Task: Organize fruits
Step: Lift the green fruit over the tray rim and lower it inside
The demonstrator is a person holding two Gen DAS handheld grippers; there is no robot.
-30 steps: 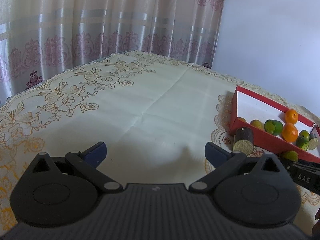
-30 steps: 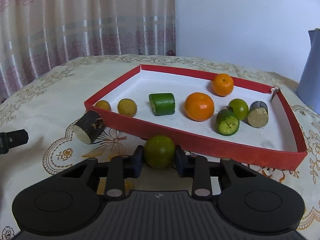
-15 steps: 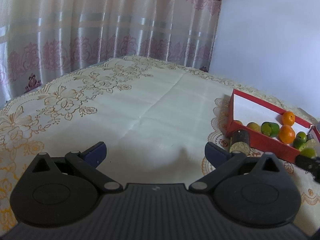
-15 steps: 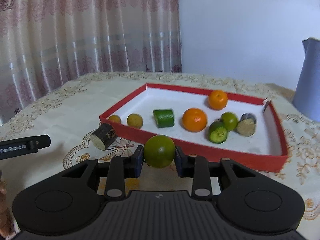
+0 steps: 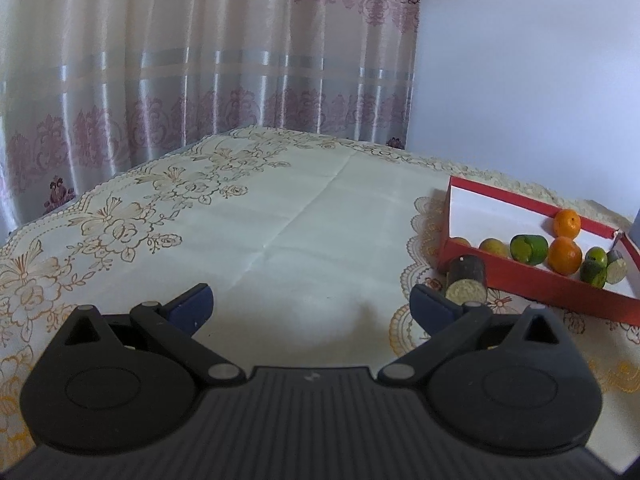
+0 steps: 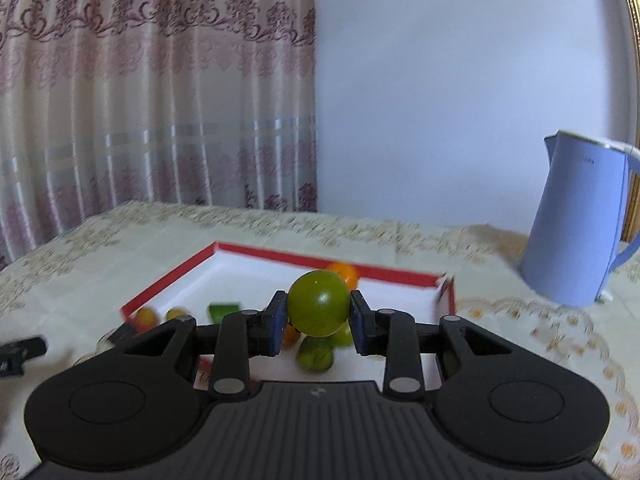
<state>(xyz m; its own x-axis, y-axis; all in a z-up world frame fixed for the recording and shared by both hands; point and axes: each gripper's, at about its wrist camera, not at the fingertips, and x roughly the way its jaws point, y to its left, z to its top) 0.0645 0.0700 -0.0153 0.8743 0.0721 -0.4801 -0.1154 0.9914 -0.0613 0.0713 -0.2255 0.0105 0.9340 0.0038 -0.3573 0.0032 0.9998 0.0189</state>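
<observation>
Tablecloth [image 5: 304, 216] with floral border, curtain [image 5: 200, 60] behind

Before me, a cream tablecloth with gold floral embroidery and a scalloped lace edge [image 5: 304, 216] covers the table, creased down its middle. Behind it hangs a pale satin curtain patterned with mauve damask motifs and silvery horizontal bands [image 5: 200, 60], meeting a plain white wall [image 5: 520, 80]. To my right, a light blue plastic electric kettle [image 6: 580, 220] stands upright on the cloth.
</observation>
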